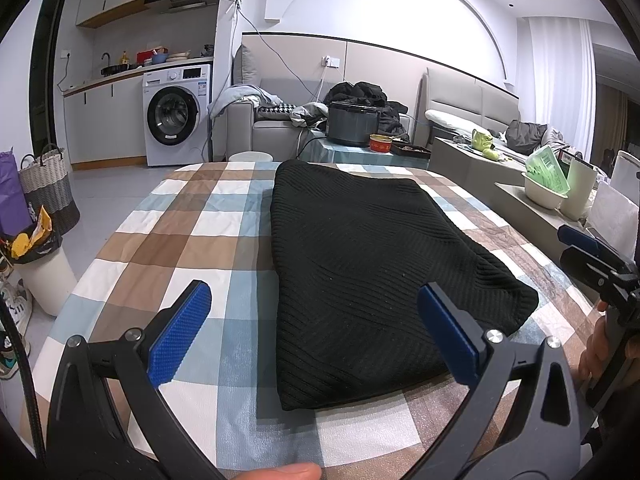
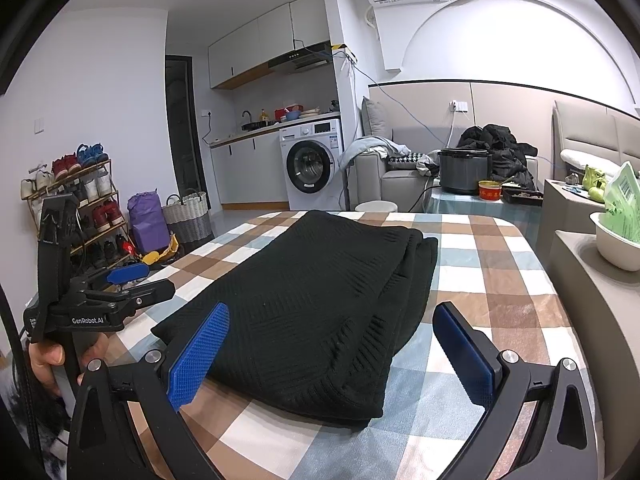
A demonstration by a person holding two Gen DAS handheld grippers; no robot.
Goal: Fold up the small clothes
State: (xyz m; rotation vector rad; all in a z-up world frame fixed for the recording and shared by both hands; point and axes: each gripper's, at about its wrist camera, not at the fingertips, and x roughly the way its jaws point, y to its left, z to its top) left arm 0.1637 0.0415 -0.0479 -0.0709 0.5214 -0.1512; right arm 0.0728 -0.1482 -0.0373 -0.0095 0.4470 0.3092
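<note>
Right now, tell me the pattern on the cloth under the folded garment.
The tablecloth is a check of brown, pale blue and white squares, clearest in the left wrist view.

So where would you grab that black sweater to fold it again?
Probably the near right corner of the sweater, coming low from the near table edge with the right gripper: the stacked layers end there in an exposed edge it could pinch.

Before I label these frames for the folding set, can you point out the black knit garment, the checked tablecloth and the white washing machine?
black knit garment (image 1: 360, 264): left wrist view, middle of its folded top layer.
checked tablecloth (image 1: 192, 220): left wrist view, bare patch left of the garment.
white washing machine (image 2: 312, 164): right wrist view, on its round door.
</note>
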